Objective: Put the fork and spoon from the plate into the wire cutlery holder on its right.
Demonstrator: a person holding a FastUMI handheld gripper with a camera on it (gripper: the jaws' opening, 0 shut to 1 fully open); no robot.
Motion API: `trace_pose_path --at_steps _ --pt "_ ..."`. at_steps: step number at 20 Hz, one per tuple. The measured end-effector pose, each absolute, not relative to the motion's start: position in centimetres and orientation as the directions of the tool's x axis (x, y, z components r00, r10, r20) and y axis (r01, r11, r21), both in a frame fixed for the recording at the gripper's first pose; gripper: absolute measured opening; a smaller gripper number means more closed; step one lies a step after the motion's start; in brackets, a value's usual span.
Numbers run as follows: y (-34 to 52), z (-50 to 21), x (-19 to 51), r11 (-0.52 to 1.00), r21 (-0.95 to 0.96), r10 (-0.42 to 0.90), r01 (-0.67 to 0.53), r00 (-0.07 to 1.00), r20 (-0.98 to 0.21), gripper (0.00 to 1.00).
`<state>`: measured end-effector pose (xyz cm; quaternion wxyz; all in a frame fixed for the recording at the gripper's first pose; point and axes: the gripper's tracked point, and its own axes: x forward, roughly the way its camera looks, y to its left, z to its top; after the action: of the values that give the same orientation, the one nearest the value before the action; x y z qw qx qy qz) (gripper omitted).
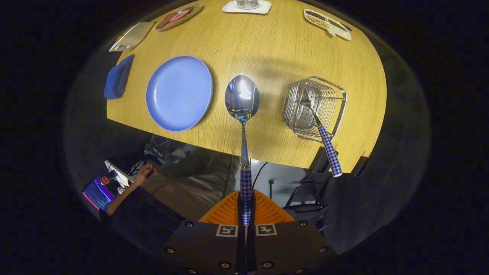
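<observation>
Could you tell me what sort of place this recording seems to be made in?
Probably a staged dining table in a recording booth: a wooden table set with a blue plate and a wire cutlery holder, cables and equipment beneath. The gripper fingers are shut on the spoon.

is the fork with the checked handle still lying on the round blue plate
No, the fork with the blue checked handle stands in the wire cutlery holder, and the round blue plate holds nothing.
</observation>
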<state>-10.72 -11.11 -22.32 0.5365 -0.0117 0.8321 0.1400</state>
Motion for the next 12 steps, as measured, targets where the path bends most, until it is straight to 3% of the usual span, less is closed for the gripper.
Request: trace_pose_path --at_steps 12 --pt "-18.1 -21.9 -10.4 0.984 0.142 0.072 -0.108 -0.489 -0.869 0.02"
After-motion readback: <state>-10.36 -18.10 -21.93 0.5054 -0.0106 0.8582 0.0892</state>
